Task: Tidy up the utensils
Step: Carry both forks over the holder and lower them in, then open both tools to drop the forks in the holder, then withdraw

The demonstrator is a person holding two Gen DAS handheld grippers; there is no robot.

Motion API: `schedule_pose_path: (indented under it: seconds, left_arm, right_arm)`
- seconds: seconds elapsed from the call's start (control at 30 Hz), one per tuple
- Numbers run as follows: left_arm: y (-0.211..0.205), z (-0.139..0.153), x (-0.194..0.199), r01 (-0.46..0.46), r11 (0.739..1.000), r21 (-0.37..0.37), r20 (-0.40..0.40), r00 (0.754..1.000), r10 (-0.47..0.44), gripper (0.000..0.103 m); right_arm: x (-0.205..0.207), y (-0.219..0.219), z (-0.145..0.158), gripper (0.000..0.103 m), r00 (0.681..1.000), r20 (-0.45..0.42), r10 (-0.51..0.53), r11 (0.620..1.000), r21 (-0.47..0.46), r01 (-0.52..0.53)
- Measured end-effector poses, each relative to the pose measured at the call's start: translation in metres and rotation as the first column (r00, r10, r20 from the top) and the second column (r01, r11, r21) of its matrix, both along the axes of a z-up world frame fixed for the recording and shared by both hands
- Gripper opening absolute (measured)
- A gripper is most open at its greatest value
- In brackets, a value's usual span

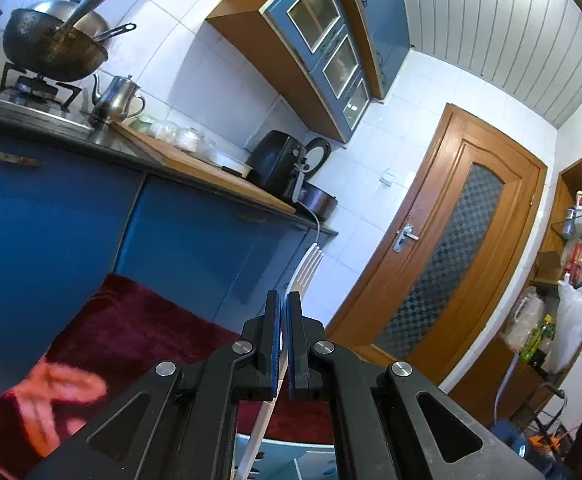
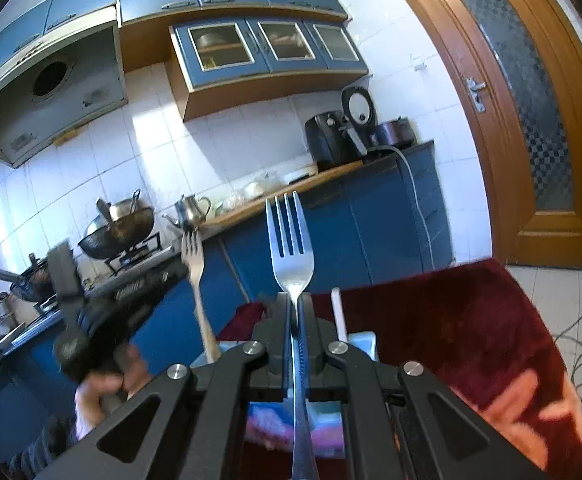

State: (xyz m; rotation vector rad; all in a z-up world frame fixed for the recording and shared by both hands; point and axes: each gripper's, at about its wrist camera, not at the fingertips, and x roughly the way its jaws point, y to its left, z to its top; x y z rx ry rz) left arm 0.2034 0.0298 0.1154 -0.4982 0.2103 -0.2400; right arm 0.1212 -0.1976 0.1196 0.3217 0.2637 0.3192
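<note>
Your right claw (image 2: 294, 312) is clamped on a steel fork (image 2: 291, 248), handle running back between the pads and tines standing upright above them. Your left claw (image 1: 283, 312) is pressed together on a pale fork (image 1: 305, 268), tines rising past the fingertips and the handle hanging below; in the right wrist view that same fork (image 2: 195, 276) stands upright to the left, above your blurred hand (image 2: 103, 384). Both forks are lifted clear of the desk's dark red cloth (image 2: 431, 320). A white stick (image 2: 338, 312) stands in a light blue holder (image 2: 365, 340) just behind the right claw.
</note>
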Motion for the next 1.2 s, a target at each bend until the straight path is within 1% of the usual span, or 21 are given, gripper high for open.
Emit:
schedule_pose_path:
  seconds: [0.13, 0.27, 0.43, 0.6, 0.83, 0.9, 0.97, 1.03, 1.2]
  left_arm:
    - [-0.002, -0.003, -0.003, -0.008, 1.000, 0.014, 0.007, 1.000, 0.008, 0.002]
    - [-0.006, -0.004, -0.008, -0.005, 1.000, 0.031, 0.017, 1.000, 0.005, 0.002]
    - [-0.010, -0.005, -0.016, -0.003, 0.999, 0.048, 0.029, 1.000, 0.002, 0.002]
    - [-0.009, -0.016, -0.019, 0.004, 0.998, 0.065, -0.002, 1.000, -0.004, 0.002]
    - [-0.006, -0.028, -0.028, 0.019, 0.996, 0.086, -0.047, 0.999, -0.015, 0.002]
    - [-0.006, -0.030, -0.032, 0.031, 0.995, 0.096, -0.055, 0.998, -0.025, 0.002]
    - [-0.006, -0.032, -0.036, 0.028, 0.993, 0.114, -0.067, 0.998, -0.021, 0.002]
    - [-0.005, -0.033, -0.038, 0.032, 0.993, 0.118, -0.076, 0.997, -0.024, 0.002]
    - [0.000, -0.036, -0.045, 0.048, 0.993, 0.110, -0.129, 0.991, -0.034, 0.002]
  right_arm:
    - [0.019, 0.004, 0.001, 0.005, 0.998, 0.051, -0.038, 0.999, -0.017, 0.039]
    - [0.036, 0.008, -0.008, 0.005, 0.992, 0.088, -0.090, 0.995, -0.042, 0.094]
    - [0.047, 0.008, -0.025, 0.005, 0.991, 0.065, -0.117, 0.990, -0.074, 0.122]
    - [0.041, 0.007, -0.036, 0.006, 0.994, 0.029, -0.105, 0.989, -0.100, 0.108]
    - [0.034, 0.014, -0.041, 0.006, 0.997, 0.002, -0.073, 0.984, -0.161, 0.073]
    - [0.032, 0.014, -0.042, 0.006, 0.998, -0.009, -0.065, 0.986, -0.157, 0.062]
    - [0.029, 0.013, -0.041, 0.008, 0.998, -0.018, -0.061, 0.988, -0.144, 0.058]
    - [0.025, 0.011, -0.040, 0.015, 0.998, -0.014, -0.065, 0.988, -0.138, 0.063]
    - [0.010, 0.008, -0.032, 0.020, 0.998, -0.005, -0.066, 0.989, -0.130, 0.065]
